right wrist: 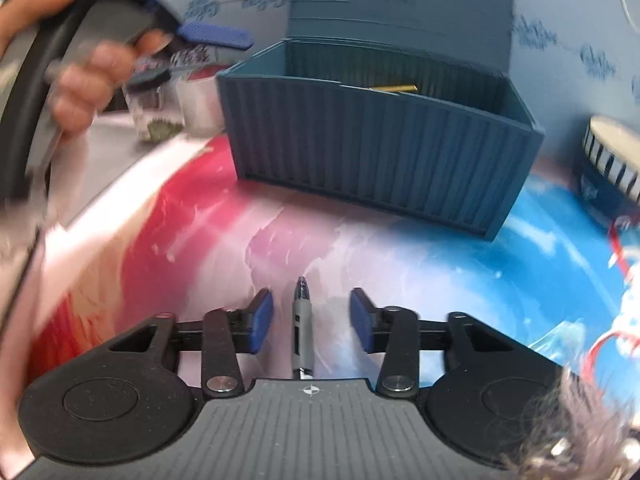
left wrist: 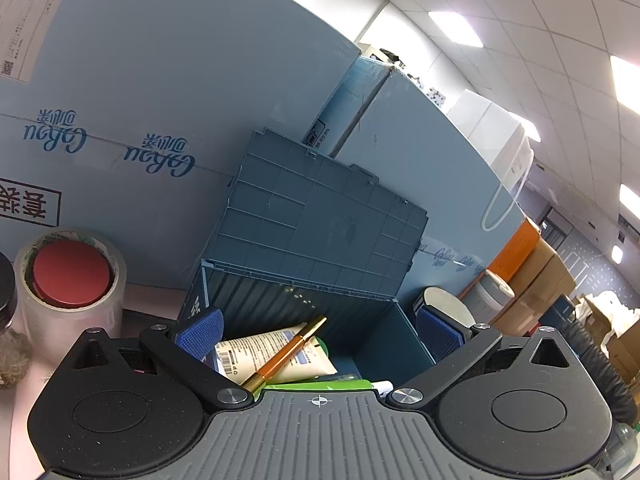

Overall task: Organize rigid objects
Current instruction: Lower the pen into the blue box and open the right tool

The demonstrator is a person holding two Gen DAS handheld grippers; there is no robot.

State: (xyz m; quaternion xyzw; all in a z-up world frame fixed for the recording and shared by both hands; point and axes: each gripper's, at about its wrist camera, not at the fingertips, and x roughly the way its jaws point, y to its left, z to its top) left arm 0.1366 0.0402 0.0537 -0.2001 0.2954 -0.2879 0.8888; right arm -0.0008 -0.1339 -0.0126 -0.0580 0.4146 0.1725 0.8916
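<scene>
**A:** What does the left wrist view show, from left to right?

**B:** At the far left a dark-lidded jar (left wrist: 6,300) is cut off by the frame edge. Just beside it stands a roll of clear tape (left wrist: 72,296) with a red cap (left wrist: 71,278) inside its core. In the middle, the left gripper (left wrist: 320,336) hangs over the open blue box (left wrist: 384,340), its fingers spread wide with nothing between the pads. Inside the box lie a white tube (left wrist: 276,354) and, across it, an orange and gold pen (left wrist: 288,354). The gripper body hides a green item (left wrist: 340,383) lower down. The raised lid (left wrist: 320,216) leans back on large cardboard cartons (left wrist: 160,100).

**A:** And the right wrist view?

**B:** It is blurred. At the left a hand (right wrist: 92,80) grips the other tool. The blue box sits centre, only a gold pen tip (right wrist: 394,88) peeking over its wall. The right gripper (right wrist: 311,320) is partly open above the colourful mat (right wrist: 460,260). A grey pen (right wrist: 301,320) lies between the pads, touching neither; its near end is hidden. A striped item (right wrist: 612,156) is cut off at the right.
</scene>
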